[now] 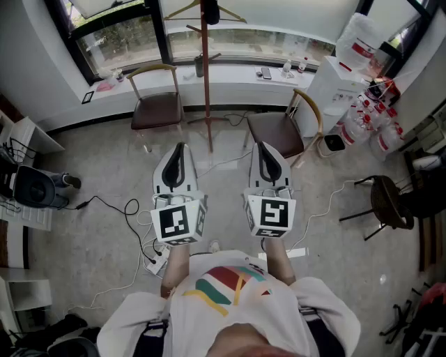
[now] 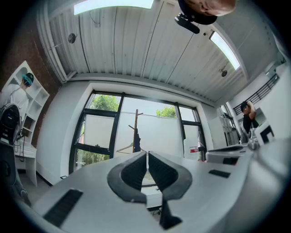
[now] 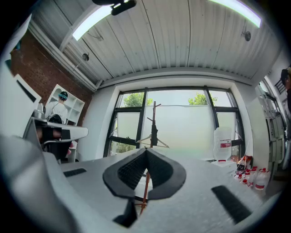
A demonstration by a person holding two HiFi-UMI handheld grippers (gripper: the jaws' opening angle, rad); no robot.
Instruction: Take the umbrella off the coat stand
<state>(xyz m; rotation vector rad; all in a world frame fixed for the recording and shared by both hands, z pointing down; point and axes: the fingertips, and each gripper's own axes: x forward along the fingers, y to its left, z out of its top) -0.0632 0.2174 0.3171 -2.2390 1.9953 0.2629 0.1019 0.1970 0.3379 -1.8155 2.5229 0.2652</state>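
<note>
A reddish-brown coat stand (image 1: 206,77) stands by the window between two chairs. A dark folded umbrella (image 1: 210,10) hangs near its top, beside a wooden hanger (image 1: 182,10). Both grippers are held side by side well short of the stand, pointing at it. My left gripper (image 1: 181,146) is shut with nothing in it, and so is my right gripper (image 1: 263,145). In the left gripper view the stand (image 2: 136,125) and umbrella (image 2: 137,142) show far off above the shut gripper (image 2: 147,154). The right gripper view shows the stand (image 3: 154,116) and umbrella (image 3: 154,136) beyond the shut gripper (image 3: 146,150).
Two brown chairs (image 1: 157,108) (image 1: 277,132) flank the stand's base. A water dispenser (image 1: 341,80) with bottles stands at the right, a black stool (image 1: 387,201) further right. Cables and a power strip (image 1: 157,259) lie on the floor. Other people stand at the room's sides.
</note>
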